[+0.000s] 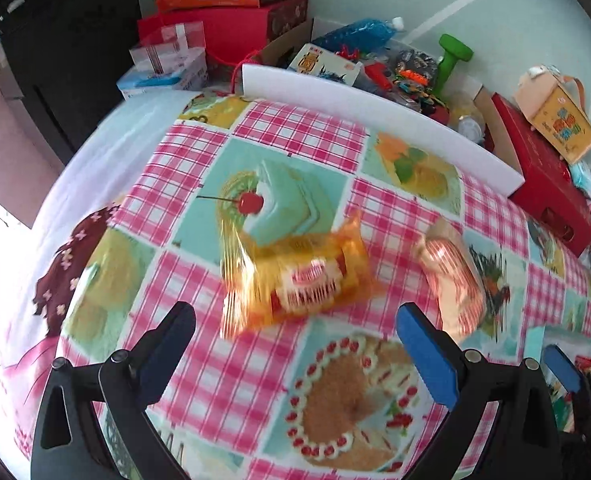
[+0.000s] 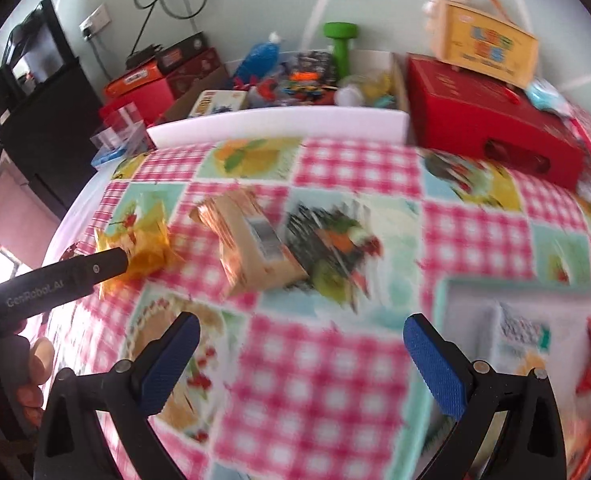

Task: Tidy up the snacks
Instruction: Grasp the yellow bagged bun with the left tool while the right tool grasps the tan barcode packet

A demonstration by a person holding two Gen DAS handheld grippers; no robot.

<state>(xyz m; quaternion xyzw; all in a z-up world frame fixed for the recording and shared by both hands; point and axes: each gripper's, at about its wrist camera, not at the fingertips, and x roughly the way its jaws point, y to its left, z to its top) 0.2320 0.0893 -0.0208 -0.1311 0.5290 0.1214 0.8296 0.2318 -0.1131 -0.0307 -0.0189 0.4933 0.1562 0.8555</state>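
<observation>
Left gripper (image 1: 295, 344): its blue-padded fingers are standing wide apart with nothing between them, hovering over the checked tablecloth (image 1: 231, 384).
Right gripper (image 2: 301, 356): its fingers are likewise spread wide and holding nothing, above the same cloth.
Person's hand (image 2: 23, 376): at 8 o'clock in the right wrist view, it is gripping the left tool's handle.
Orange snack packet (image 1: 295, 272): it is lying flat on the cloth just ahead of the left gripper, toward 12 o'clock, blurred.
Tan striped snack packet (image 1: 455, 276): it is lying at 2 o'clock from the left gripper, beside the orange one but apart from it; in the right wrist view it is sitting at 11 o'clock.
White tray (image 2: 475, 292): at 3 o'clock in the right wrist view, it is holding packets too blurred to name.
White foam strip (image 1: 375, 108): it is bordering the cloth's far edge.
Red box (image 2: 491, 120): it is sitting at 1 o'clock beyond the cloth, near a green dumbbell (image 2: 341, 46).
</observation>
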